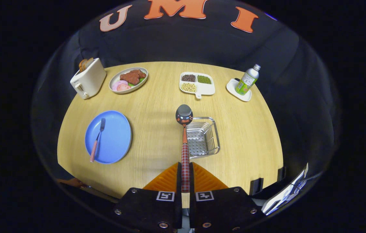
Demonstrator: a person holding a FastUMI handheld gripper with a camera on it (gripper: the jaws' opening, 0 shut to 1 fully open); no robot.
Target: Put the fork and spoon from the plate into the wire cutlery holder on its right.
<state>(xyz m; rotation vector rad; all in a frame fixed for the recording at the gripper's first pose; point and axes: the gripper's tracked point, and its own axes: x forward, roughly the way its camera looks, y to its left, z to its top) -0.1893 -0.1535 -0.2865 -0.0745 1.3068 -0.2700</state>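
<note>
The spoon (185,142) has a red-checked handle and a dark patterned bowl; it is clamped by its handle between the two fingers of the gripper (185,176), pointing away, its bowl over the near-left rim of the wire cutlery holder (202,137); the holder is a silvery wire basket with a perforated floor, standing on the table right of the plate (108,136); the plate is blue and round; the fork (97,139), its handle also red-checked, lies on the plate's left part, tines far, handle end past the near rim.

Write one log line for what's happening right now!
gripper: shut on spoon | spoon: above wire cutlery holder | fork: on blue plate
</note>
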